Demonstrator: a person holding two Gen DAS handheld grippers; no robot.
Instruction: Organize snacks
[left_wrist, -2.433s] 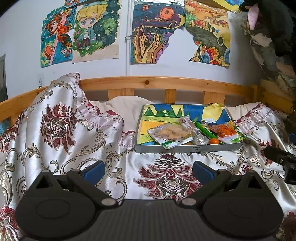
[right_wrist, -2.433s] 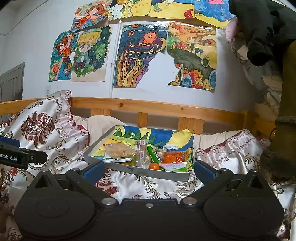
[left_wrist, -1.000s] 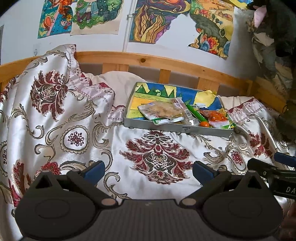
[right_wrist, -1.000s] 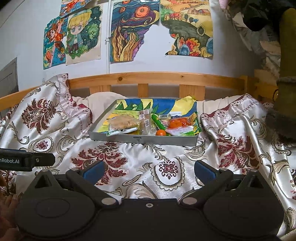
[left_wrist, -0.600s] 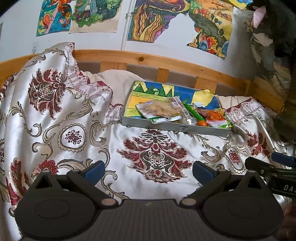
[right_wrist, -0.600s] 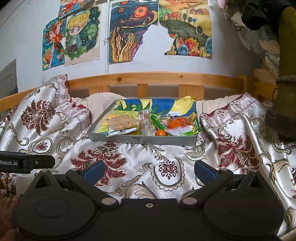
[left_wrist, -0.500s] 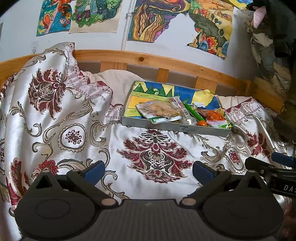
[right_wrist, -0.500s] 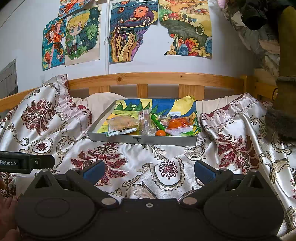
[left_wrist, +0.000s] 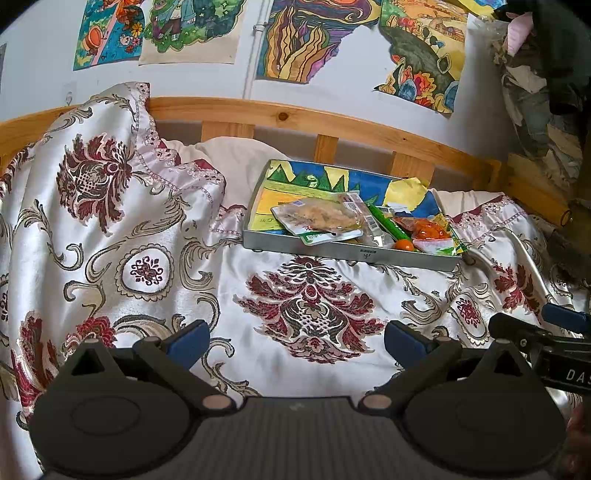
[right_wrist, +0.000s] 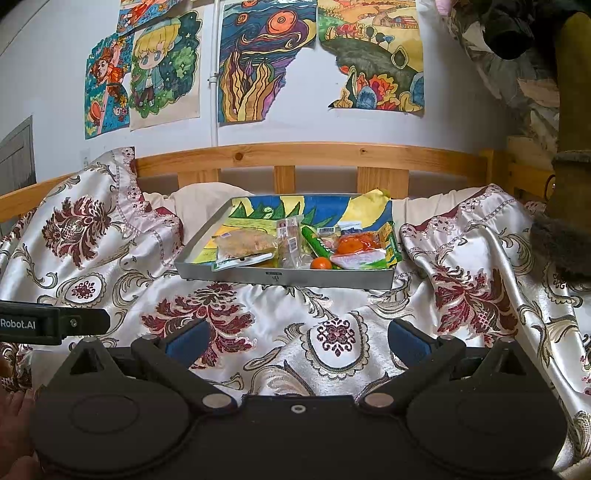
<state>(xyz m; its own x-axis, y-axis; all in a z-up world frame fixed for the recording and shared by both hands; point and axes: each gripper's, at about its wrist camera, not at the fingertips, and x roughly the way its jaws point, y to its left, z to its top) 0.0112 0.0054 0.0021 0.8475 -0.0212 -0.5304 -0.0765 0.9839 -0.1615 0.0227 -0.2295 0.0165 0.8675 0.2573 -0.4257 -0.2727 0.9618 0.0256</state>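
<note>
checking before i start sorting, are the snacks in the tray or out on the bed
In. The snacks all lie inside the tray, piled toward its near right side; none show on the bedspread. Both grippers are open and empty.

Both wrist views look forward over the bed toward the tray (left_wrist: 351, 254) (right_wrist: 284, 275), the left one from its left, well back.

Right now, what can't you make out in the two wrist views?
- Print on the clear packet of beige snacks: too small in both views.
- Items under the orange and green wrappers: overlapped in the grey metal tray.
- Right tongs in the left wrist view: cut off by the frame edge.
- Left tongs in the right wrist view: only a black bar shows.
</note>
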